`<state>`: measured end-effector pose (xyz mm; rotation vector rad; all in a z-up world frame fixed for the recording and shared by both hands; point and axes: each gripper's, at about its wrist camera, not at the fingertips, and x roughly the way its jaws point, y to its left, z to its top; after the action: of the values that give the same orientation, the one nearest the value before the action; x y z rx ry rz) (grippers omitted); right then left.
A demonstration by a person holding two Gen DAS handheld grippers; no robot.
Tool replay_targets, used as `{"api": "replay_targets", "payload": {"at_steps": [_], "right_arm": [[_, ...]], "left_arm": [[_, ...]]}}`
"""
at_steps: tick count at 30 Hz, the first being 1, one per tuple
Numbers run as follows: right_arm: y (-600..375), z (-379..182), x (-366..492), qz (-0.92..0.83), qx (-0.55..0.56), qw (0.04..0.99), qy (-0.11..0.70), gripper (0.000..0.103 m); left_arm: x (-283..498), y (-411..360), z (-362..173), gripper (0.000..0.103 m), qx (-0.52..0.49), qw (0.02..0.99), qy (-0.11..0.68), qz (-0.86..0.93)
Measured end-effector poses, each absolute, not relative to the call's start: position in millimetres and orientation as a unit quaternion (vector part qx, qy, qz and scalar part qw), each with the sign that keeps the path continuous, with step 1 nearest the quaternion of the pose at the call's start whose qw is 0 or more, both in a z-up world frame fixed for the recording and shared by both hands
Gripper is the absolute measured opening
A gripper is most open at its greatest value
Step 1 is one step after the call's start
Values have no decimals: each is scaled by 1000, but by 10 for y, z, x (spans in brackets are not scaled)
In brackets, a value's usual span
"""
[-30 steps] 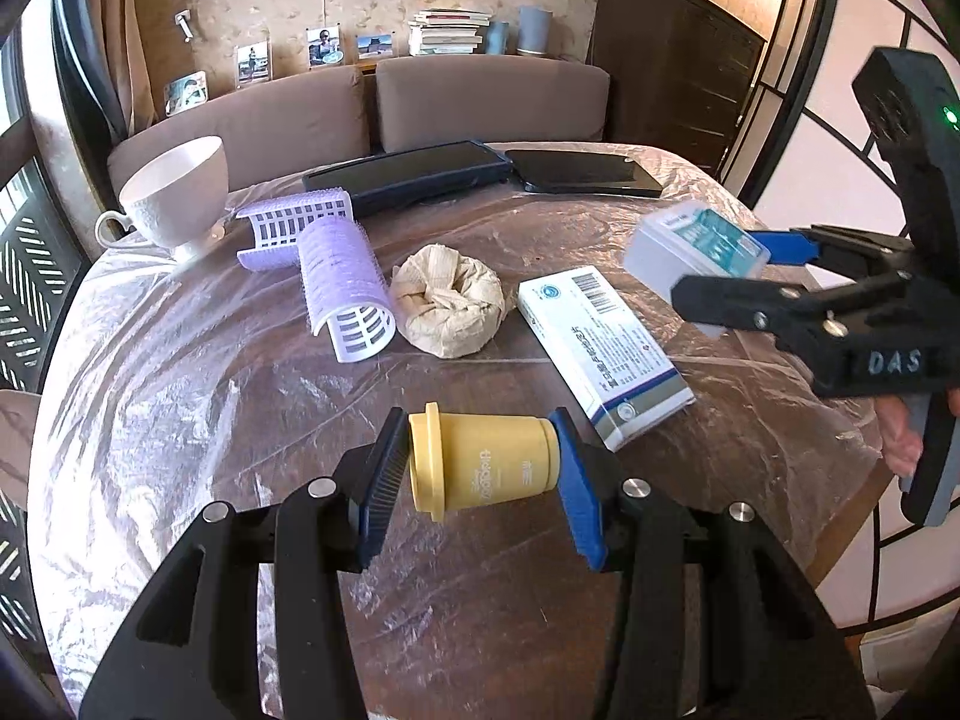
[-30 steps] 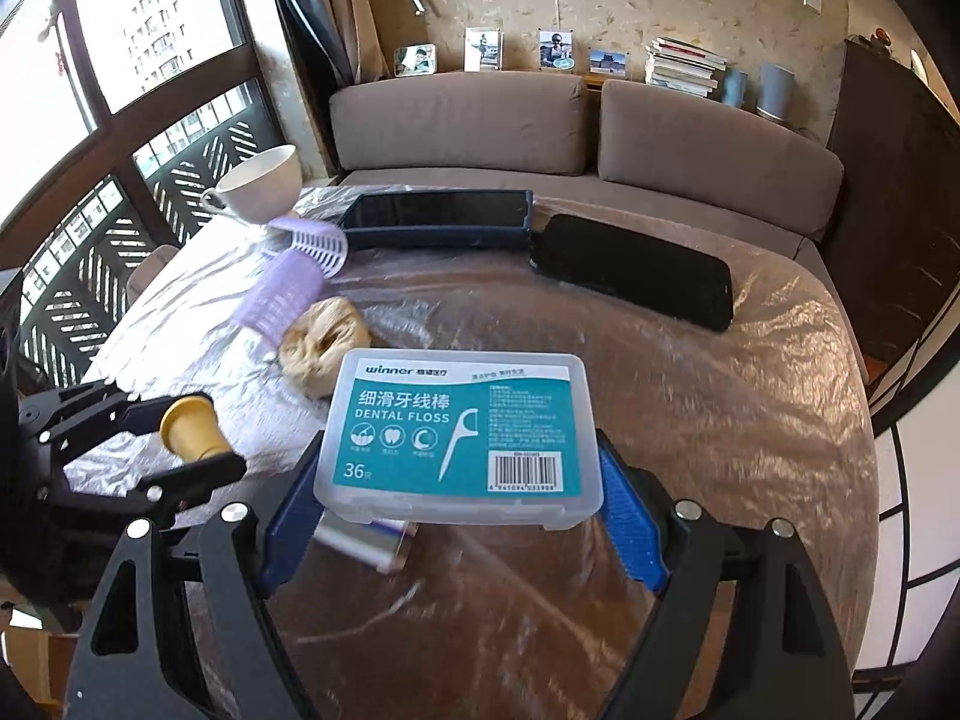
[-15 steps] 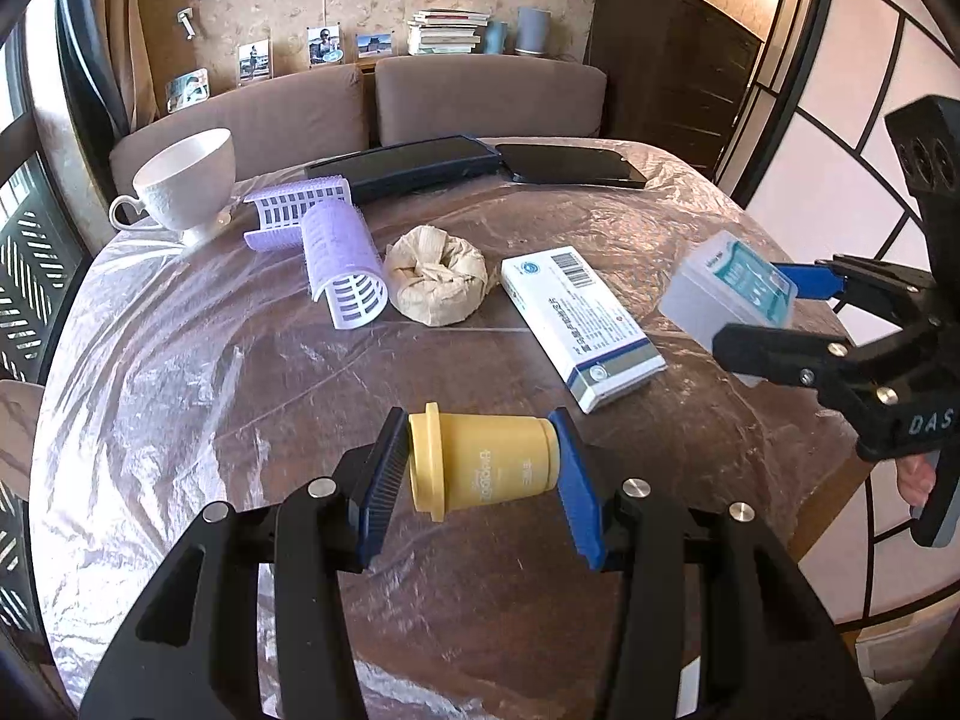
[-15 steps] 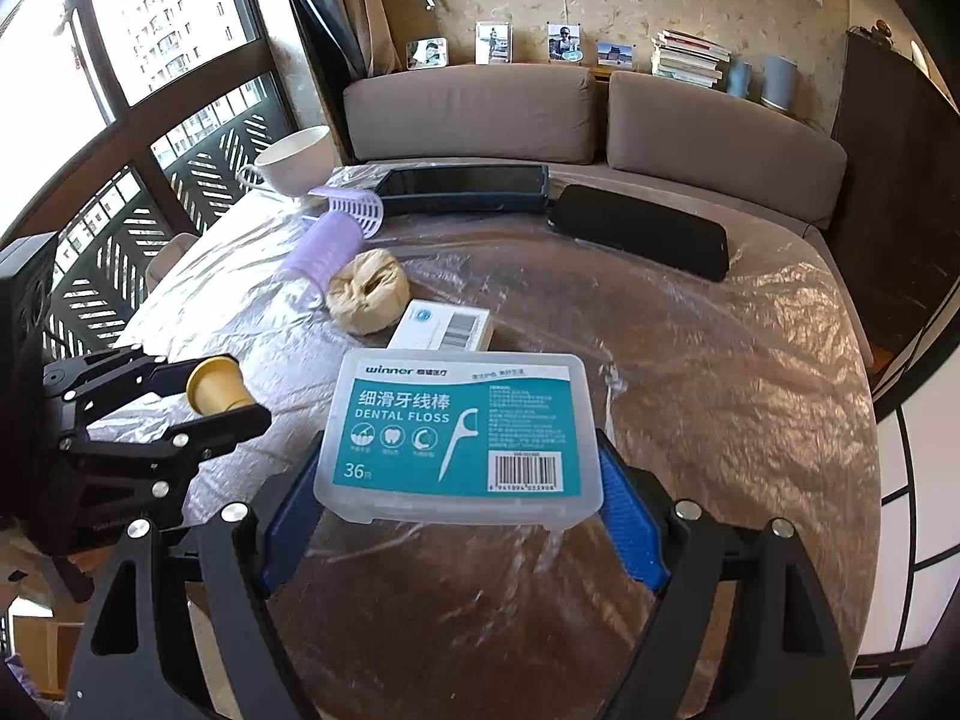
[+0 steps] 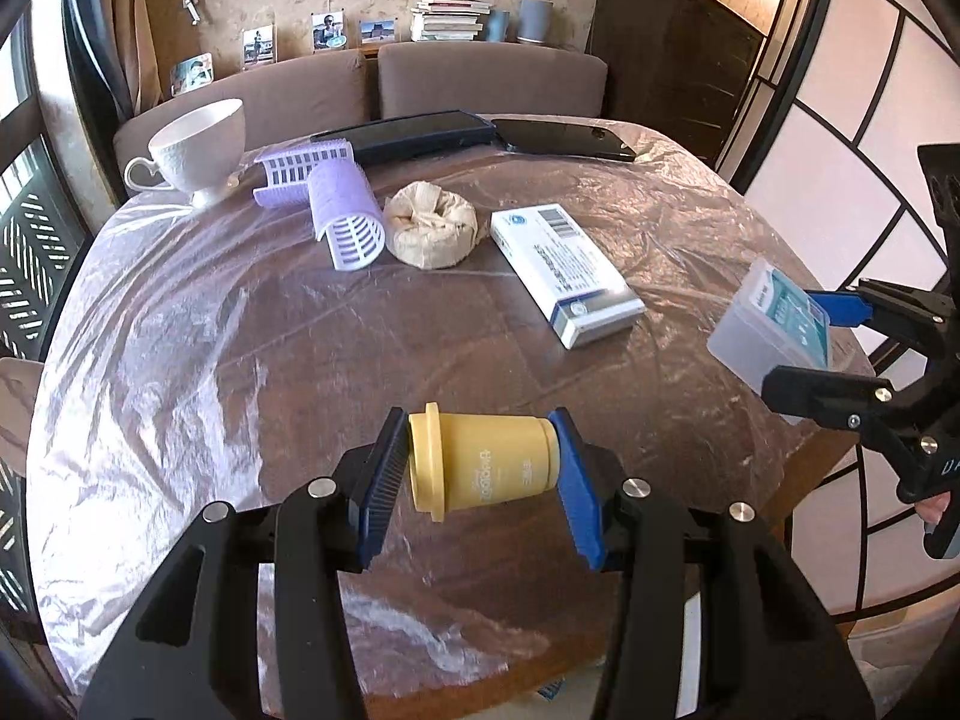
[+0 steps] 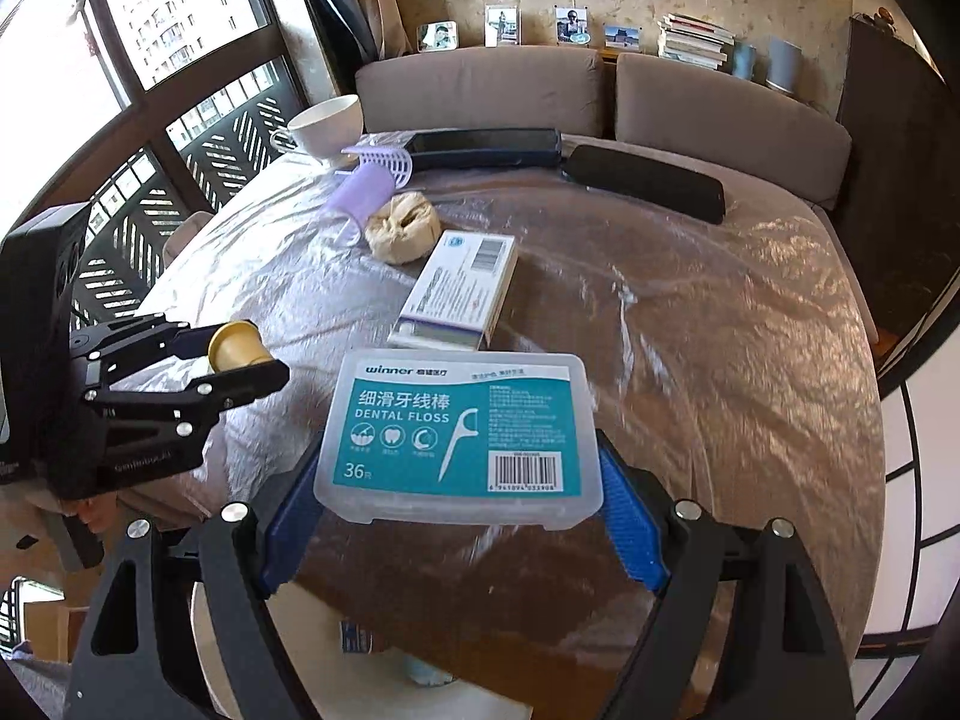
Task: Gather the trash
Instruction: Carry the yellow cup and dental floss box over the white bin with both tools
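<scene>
Left claw [image 5: 480,474] clamps the yellow cup [image 5: 486,468] sideways between its pads.

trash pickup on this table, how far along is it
Nothing visibly binned yet. In hand: the left gripper clamps a small yellow plastic cup; the right gripper clamps a clear dental floss box. Left on the plastic-covered table: a crumpled beige paper wad and a white cardboard box.

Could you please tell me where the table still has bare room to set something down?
The near half of the table is bare, in front of the curlers and left of the white box. The right side past that box is free too. The far edge is crowded: cup, wad, two phones.
</scene>
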<state>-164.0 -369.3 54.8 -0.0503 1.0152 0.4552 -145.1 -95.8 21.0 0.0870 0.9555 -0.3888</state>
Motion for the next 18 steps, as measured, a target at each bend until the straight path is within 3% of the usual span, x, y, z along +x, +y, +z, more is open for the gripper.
{"api": "replay_targets", "payload": {"at_steps": [18], "right_arm": [[-3691,586,-2169,241,-30,841,484,80]], "left_arm": [[-1913,-972,311,49,50,865,460,-197]]}}
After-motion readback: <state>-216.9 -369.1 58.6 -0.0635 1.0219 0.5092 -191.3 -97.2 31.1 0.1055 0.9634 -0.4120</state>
